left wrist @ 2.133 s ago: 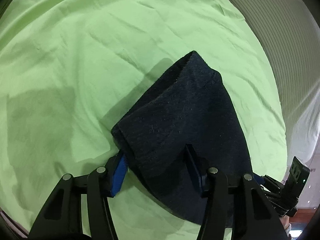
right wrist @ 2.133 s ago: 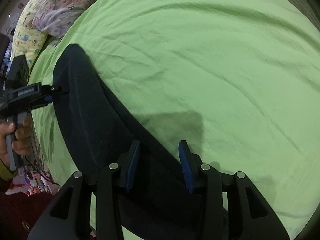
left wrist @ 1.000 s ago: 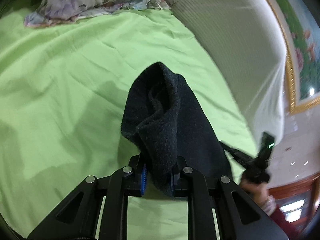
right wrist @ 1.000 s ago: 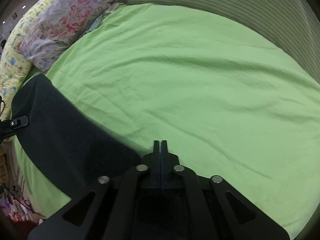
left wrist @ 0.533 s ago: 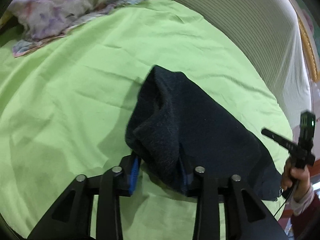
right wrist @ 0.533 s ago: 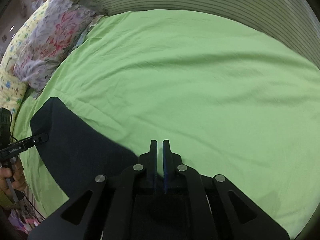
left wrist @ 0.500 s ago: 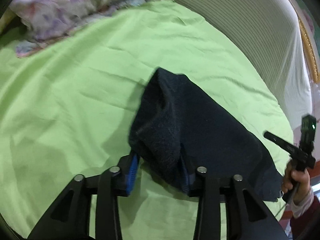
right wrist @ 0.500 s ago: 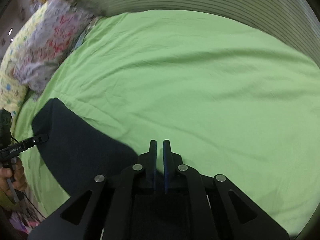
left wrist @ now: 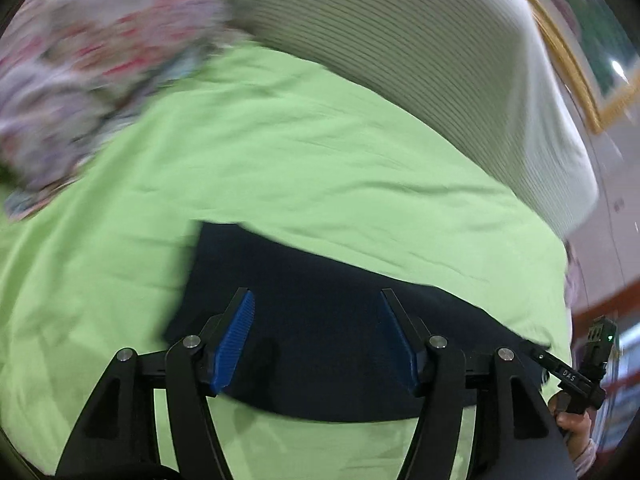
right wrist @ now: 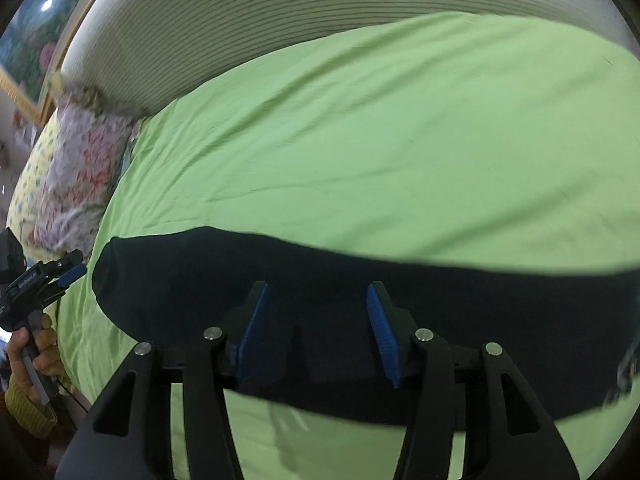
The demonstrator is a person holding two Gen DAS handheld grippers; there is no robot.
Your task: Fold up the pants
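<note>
The pants [left wrist: 320, 320] lie flat as a long dark band across the near part of the sheet [left wrist: 320, 160], running left to right in both wrist views. The left gripper [left wrist: 316, 336] hangs above the band's left end with its jaws spread; they have just been opening, and the blue pads [left wrist: 236, 336] stand clear of the cloth, which lies below them and not pinched between them. The right gripper [right wrist: 318, 332] is likewise released over the band, its jaws also just opened, with dark fabric seen under the gap but nothing gripped. In the right wrist view the left gripper [right wrist: 70, 272] shows at the left edge, beside the band's rounded end, held by a hand [right wrist: 36, 344]. In the left wrist view the right gripper [left wrist: 536, 354] shows at the right edge near the band's other end; whether it touches the cloth there is hard to tell through the blur. A floral pillow [left wrist: 88, 80] lies at the far left of the sheet, and a ribbed headboard [right wrist: 320, 20] curves along the far side.
</note>
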